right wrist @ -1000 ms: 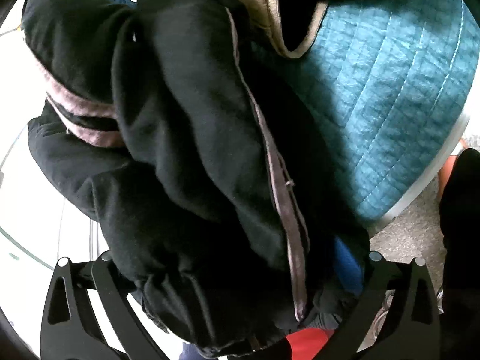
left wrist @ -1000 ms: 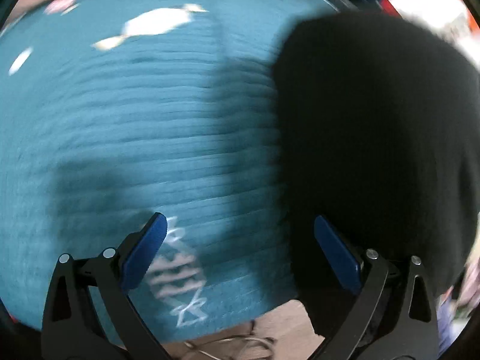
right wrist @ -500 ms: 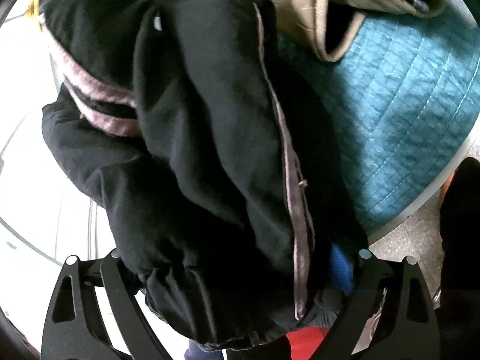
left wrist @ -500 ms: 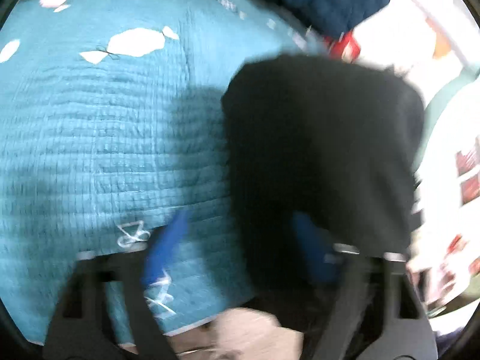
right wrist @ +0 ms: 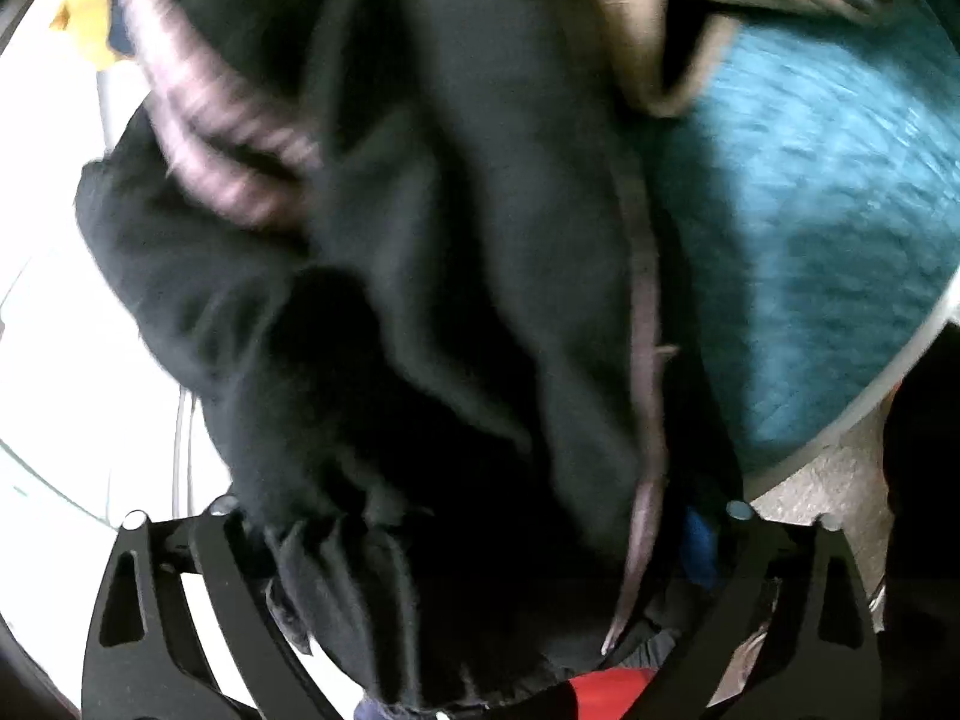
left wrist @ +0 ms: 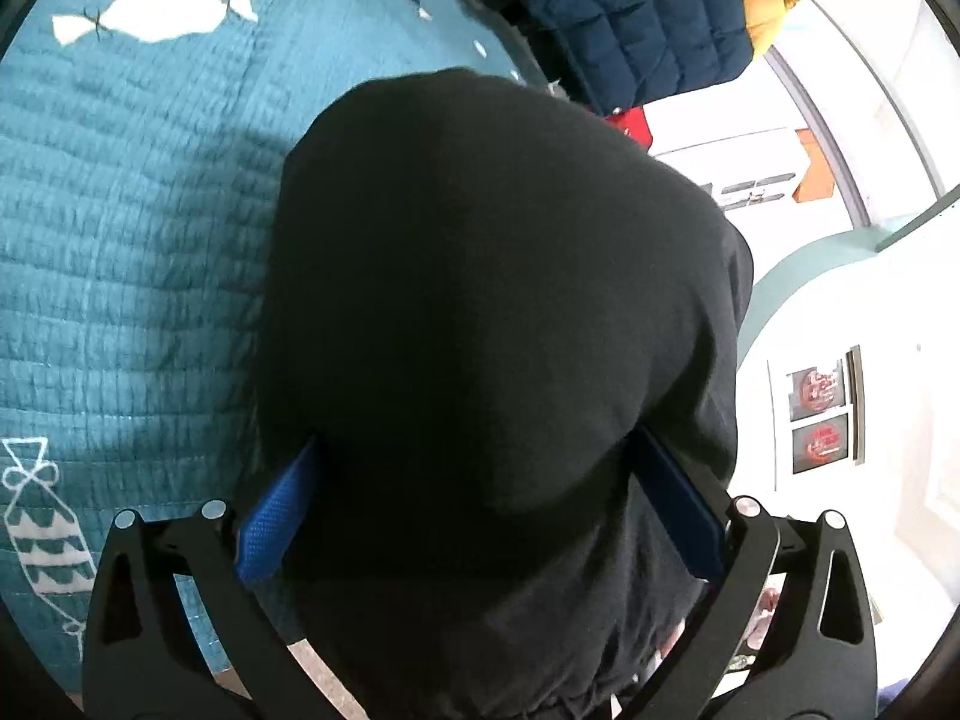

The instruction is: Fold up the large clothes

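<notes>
In the left wrist view, a teal quilted bedspread with white stitched fish shapes (left wrist: 138, 228) fills the left side. A bulky black fabric garment (left wrist: 492, 324) bulges up through the middle, lying between the two blue-padded fingers (left wrist: 273, 525) of the left gripper (left wrist: 480, 516). The jaws stand fairly wide with cloth filling the gap and touching both pads; whether they actually pinch it cannot be told. Further right, a folded navy quilted jacket with a yellow lining (left wrist: 648, 36) lies at the top, well apart from the gripper, beside white walls.

In the right wrist view, which is blurred, the same black garment (right wrist: 432, 312) shows pale pink striped cuffs at upper left and a pinkish seam running down its middle. It drapes over the right gripper (right wrist: 480, 540), hiding the pads almost entirely, so the grip cannot be judged. A beige garment (right wrist: 660, 30) sits above, and the teal bedspread (right wrist: 828, 240) lies at right.
</notes>
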{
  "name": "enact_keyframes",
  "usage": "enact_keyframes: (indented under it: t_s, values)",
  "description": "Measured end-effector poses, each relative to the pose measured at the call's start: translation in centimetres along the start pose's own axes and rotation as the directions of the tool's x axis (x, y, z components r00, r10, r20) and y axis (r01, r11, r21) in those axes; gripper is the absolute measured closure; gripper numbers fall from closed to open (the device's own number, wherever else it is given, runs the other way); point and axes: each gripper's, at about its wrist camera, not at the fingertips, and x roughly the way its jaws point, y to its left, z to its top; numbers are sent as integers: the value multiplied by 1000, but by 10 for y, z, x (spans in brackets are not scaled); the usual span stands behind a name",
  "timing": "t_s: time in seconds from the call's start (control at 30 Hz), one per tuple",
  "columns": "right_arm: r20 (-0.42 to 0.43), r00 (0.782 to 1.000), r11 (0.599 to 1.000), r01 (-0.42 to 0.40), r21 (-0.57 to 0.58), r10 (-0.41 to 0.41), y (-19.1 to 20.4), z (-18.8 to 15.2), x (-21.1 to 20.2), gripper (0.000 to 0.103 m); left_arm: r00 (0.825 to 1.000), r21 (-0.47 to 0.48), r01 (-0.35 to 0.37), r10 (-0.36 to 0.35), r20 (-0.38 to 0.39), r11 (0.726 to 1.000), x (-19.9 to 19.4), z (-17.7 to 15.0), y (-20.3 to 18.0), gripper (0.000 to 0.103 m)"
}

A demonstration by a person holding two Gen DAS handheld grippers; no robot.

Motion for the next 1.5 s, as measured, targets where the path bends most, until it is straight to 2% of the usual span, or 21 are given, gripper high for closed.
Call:
enact_keyframes:
  t_s: [0.07,0.17,0.27,0.33,0.4,0.53,0.7,0.77,0.9,1.0,1.13,1.27,1.3,1.37,1.4,1.43,1.5]
  values:
    - [-8,1000,998,0,-60,0,19,-2,0,33,1000,27,-7,7,23,1000,-4,1,-8,4]
    - [-1,999,986,34,-160,-34,52,-3,4,38,998,38,-3,0,60,999,-17,0,-11,5]
    - [13,997,950,76,-303,-75,90,-2,17,41,994,63,-3,-4,105,998,-30,-2,-17,5]
    - [13,996,932,91,-352,-92,105,1,26,43,991,71,-3,-6,132,997,-37,-3,-17,5]
    - [21,991,887,131,-442,-136,130,5,39,43,988,56,4,-13,157,998,-42,-1,-14,5]
    - [29,985,844,163,-511,-172,157,17,50,46,979,25,55,-59,194,998,-47,0,-9,5]
    - [28,981,801,175,-572,-194,183,27,60,46,960,11,94,-94,264,995,-54,2,-16,5]
    - [19,983,790,158,-592,-182,205,13,42,47,951,18,104,-105,290,994,-53,14,-28,5]
    - [28,993,783,109,-612,-116,225,21,11,47,937,91,125,-148,316,988,-53,34,-67,5]
    - [57,997,777,80,-625,-56,241,30,-18,47,934,167,134,-181,308,977,-44,49,-106,5]
    - [123,989,767,20,-642,78,259,53,-80,46,932,317,162,-250,263,935,-11,64,-188,5]
    - [166,964,788,-64,-612,207,235,84,-156,46,946,433,133,-244,212,892,40,55,-258,5]
    - [182,954,801,-85,-592,236,220,96,-175,46,951,449,122,-234,204,885,53,52,-269,5]
    - [205,943,833,-113,-542,261,185,120,-201,46,970,455,84,-177,167,887,98,41,-288,5]
    - [248,939,867,-93,-489,240,155,135,-215,45,979,459,65,-146,145,886,116,38,-291,5]
    - [270,938,890,-78,-449,219,131,146,-222,45,991,458,16,-74,108,889,149,32,-291,5]
    - [320,941,951,-3,-310,108,60,177,-233,44,998,459,-62,59,22,886,209,19,-279,5]
